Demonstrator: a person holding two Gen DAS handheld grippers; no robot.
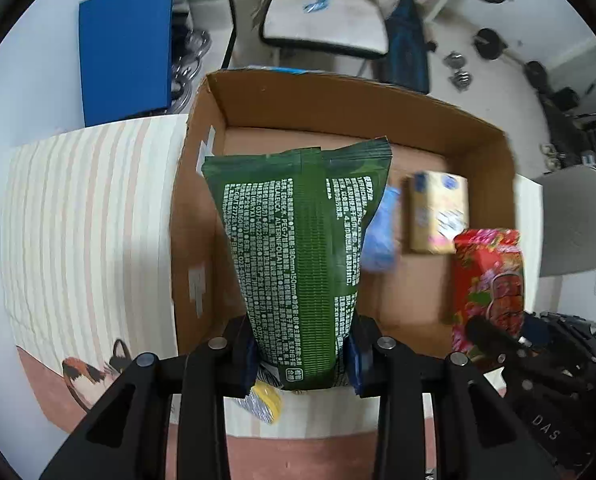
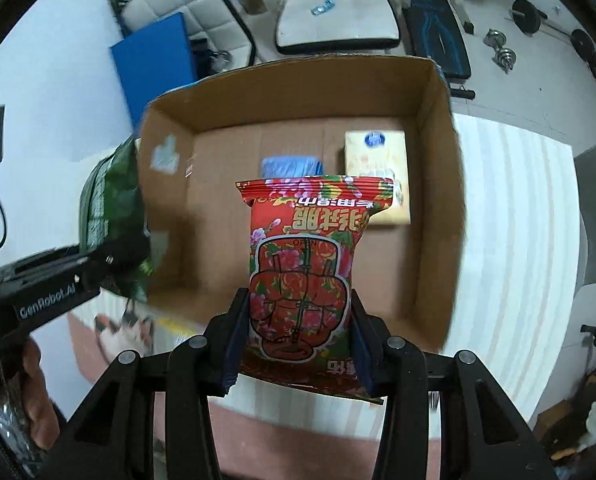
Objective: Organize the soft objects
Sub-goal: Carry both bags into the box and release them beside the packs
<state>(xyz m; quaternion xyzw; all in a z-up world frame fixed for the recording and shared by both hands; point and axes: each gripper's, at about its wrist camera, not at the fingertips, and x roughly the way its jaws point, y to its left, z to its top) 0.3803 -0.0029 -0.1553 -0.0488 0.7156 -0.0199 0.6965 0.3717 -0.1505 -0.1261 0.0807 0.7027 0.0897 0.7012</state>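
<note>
My left gripper (image 1: 302,354) is shut on a green wipes pack (image 1: 298,240) and holds it above the near left part of an open cardboard box (image 1: 201,184). My right gripper (image 2: 298,344) is shut on a red flowered wipes pack (image 2: 304,264), held over the box's (image 2: 438,184) near edge. Inside the box lie a yellow tissue pack (image 2: 378,160) and a blue soft pack (image 2: 289,166); both also show in the left wrist view, the yellow tissue pack (image 1: 438,212) and the blue pack (image 1: 382,236). The red pack (image 1: 488,280) and the right gripper (image 1: 494,340) show at the right of the left wrist view.
The box stands on a table with a striped cloth (image 1: 85,220). A small yellow and silver packet (image 1: 265,400) lies on the cloth under my left gripper. Behind the table are a blue board (image 1: 125,48), a chair (image 1: 326,20) and dumbbells (image 2: 502,54) on the floor.
</note>
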